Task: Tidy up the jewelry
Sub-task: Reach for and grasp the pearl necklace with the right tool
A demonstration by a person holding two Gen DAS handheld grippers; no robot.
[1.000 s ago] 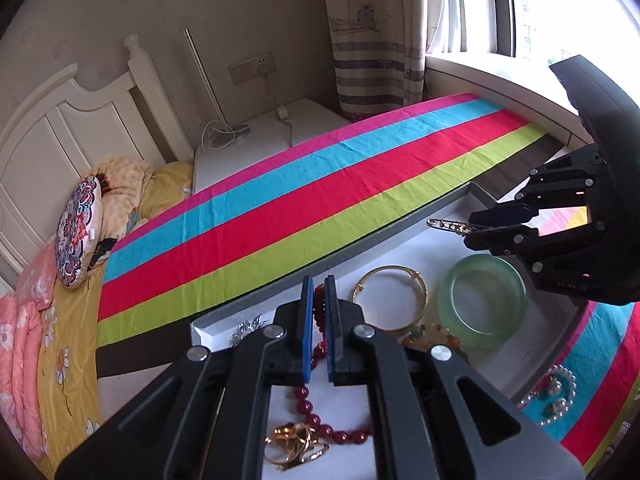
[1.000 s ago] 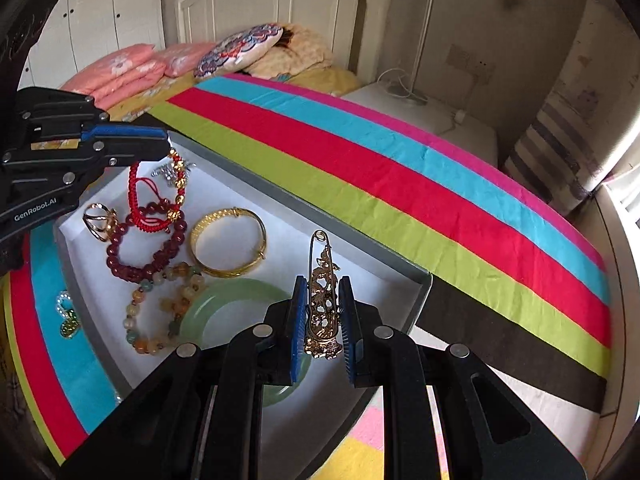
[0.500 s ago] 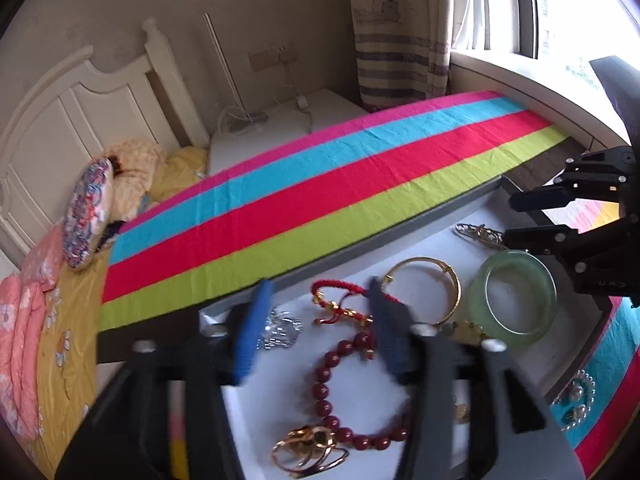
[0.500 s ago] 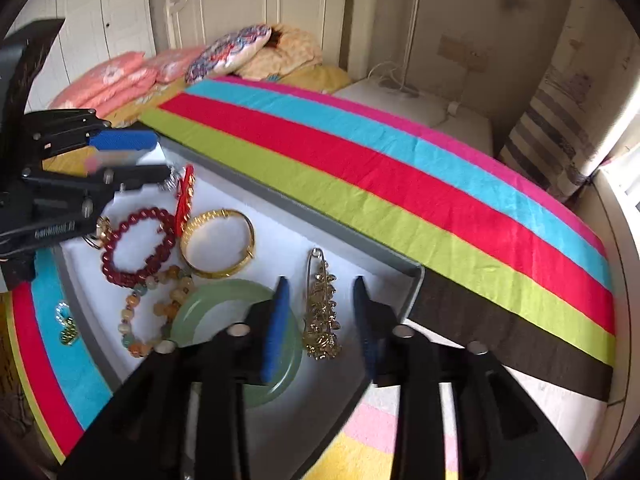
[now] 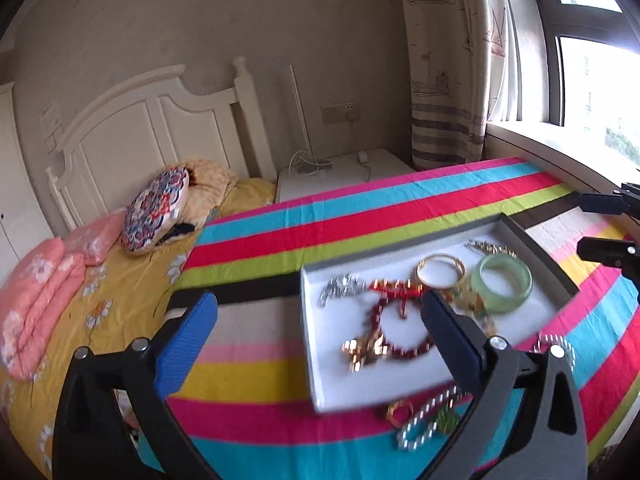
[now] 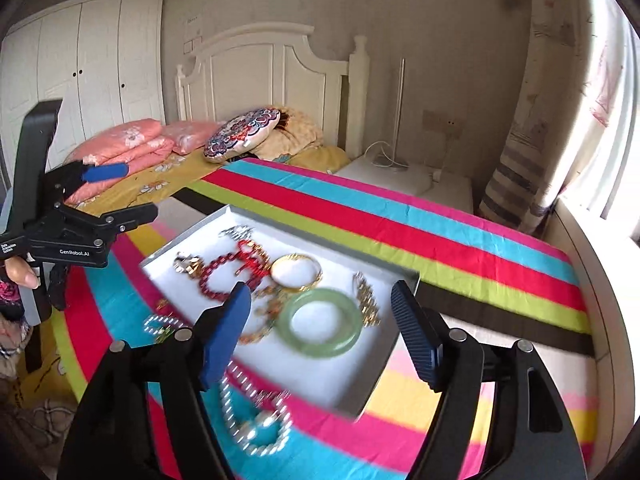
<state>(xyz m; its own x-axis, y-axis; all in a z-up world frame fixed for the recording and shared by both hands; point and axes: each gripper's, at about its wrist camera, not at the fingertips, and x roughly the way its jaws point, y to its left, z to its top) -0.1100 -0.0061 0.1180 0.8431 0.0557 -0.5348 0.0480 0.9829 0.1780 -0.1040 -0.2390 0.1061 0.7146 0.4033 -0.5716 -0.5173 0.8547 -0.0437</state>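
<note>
A white-lined grey tray (image 6: 316,380) (image 5: 344,384) lies on the striped cloth. In it lie a green jade bangle (image 6: 322,322) (image 5: 506,282), a gold bangle (image 6: 297,270) (image 5: 440,270), a dark red bead bracelet (image 6: 218,276) (image 5: 404,350), a red cord bracelet (image 6: 251,256), a gold brooch (image 6: 366,298) (image 5: 490,247) and a silver piece (image 5: 342,286). Pearl strands (image 6: 256,432) (image 5: 424,424) lie on the cloth outside the tray. My left gripper (image 5: 320,324) and right gripper (image 6: 320,312) are both open, empty and raised above the tray.
The striped cloth (image 6: 400,220) covers a raised surface beside a bed with pillows (image 6: 240,136) and a white headboard (image 6: 272,68). A white nightstand (image 6: 420,176) stands behind. A curtain and window sill (image 6: 592,248) lie to the right.
My right gripper opened and let the gold brooch go into the tray. My left gripper opened too. Both grippers drew back and up from the tray.
</note>
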